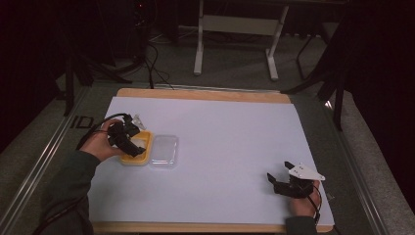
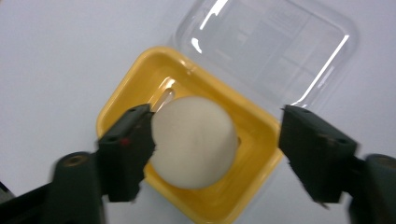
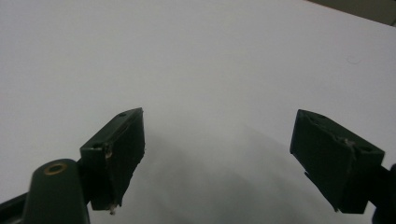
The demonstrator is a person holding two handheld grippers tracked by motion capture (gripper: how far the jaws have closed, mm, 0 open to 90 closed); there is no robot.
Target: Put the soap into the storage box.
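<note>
A yellow square tray [image 2: 140, 81] lies on the white sheet at the left of the table, its clear hinged lid [image 2: 275, 51] folded open beside it. Inside the tray sits a round white lump [image 2: 194, 140], perhaps dough. My left gripper [image 2: 217, 149] hangs just above the tray with its jaws wide apart; one jaw is close to the lump's side, the other stands well off it. In the high view the left gripper [image 1: 131, 142] covers part of the yellow tray [image 1: 137, 159]. My right gripper [image 1: 279, 176] rests low at the right, open over bare sheet.
The white sheet [image 1: 230, 137] covers a wooden board [image 1: 195, 93] on the table. The clear lid [image 1: 164, 149] lies right of the tray. Beyond the far edge stand a white table frame [image 1: 235, 29] and cables on the floor.
</note>
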